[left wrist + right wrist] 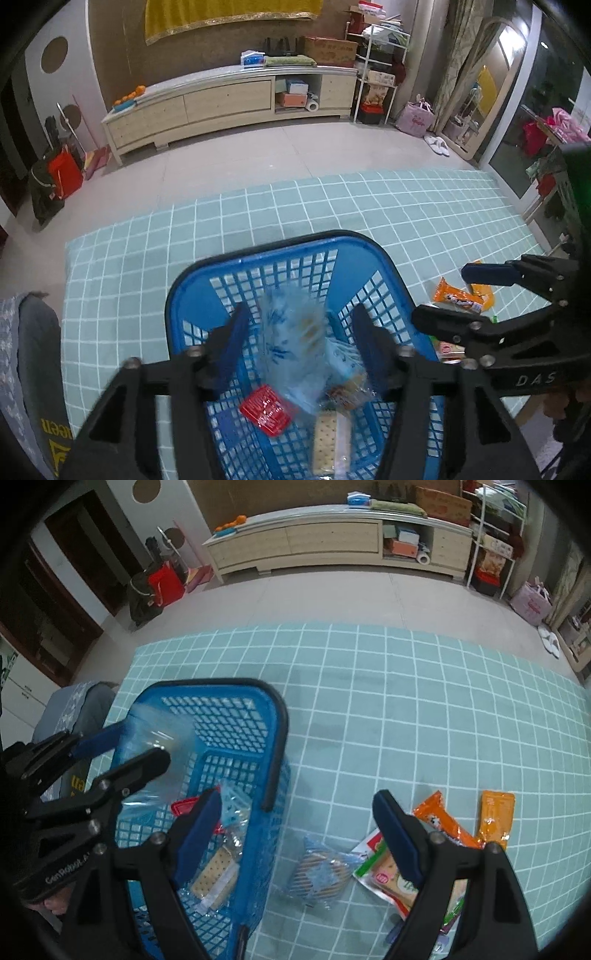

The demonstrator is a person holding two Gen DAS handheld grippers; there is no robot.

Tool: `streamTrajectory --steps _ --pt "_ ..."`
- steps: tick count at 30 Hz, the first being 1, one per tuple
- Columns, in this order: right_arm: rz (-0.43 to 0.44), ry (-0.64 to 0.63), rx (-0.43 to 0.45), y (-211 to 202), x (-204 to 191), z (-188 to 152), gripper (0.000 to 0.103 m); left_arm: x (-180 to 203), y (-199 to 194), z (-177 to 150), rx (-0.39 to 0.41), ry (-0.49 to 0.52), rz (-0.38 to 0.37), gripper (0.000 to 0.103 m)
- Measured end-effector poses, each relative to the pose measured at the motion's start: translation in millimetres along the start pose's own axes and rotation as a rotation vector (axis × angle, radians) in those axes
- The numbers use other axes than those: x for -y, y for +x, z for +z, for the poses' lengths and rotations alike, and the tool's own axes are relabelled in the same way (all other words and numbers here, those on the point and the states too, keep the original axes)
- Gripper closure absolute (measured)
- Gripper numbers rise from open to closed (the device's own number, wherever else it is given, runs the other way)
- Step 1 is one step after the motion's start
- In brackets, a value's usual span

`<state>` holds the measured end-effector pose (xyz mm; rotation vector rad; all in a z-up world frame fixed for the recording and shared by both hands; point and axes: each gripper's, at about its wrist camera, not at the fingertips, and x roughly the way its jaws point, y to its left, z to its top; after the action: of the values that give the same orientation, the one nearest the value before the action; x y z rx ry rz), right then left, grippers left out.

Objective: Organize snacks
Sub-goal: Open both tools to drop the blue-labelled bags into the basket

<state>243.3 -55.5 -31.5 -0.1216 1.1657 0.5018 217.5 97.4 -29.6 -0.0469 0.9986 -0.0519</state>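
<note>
White letters "DAS" stand on the right gripper's black body (532, 378), lower right, and "GenRobot" on the left gripper's body (62, 871), lower left.

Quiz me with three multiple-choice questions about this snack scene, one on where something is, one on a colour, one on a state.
1. Where is the red packet?
A. inside the basket
B. on the mat
C. on the cabinet

2. What colour is the basket?
A. green
B. blue
C. white

3. How is the right gripper?
A. shut on an orange packet
B. shut on the basket rim
C. open, holding nothing

Answers:
1. A, it lies on the basket floor beside a cracker pack.
2. B, its mesh walls are blue with a dark rim.
3. C, its fingers stand wide apart above the mat, with a blue biscuit pack lying between them.
</note>
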Motion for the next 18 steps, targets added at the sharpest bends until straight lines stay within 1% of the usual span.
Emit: streamTrajectory --steps 3,10,18 --pt "-0.008 -0.001 0.009 -3.3 4.6 0.1 0.016 0.4 -2.3 -0.8 -0.003 -0.004 -0.003 0.035" --pt "0.016 0.018 0.0 -12.4 12.1 -7.5 0.016 -0.8 -17.9 -16.1 -0.012 -0.025 -0.018 0.035" --pt "0.028 0.024 0.005 -34.2 9.0 -22.5 0.016 17.0 -47.1 -27.7 0.013 -0.013 -0.038 0.035"
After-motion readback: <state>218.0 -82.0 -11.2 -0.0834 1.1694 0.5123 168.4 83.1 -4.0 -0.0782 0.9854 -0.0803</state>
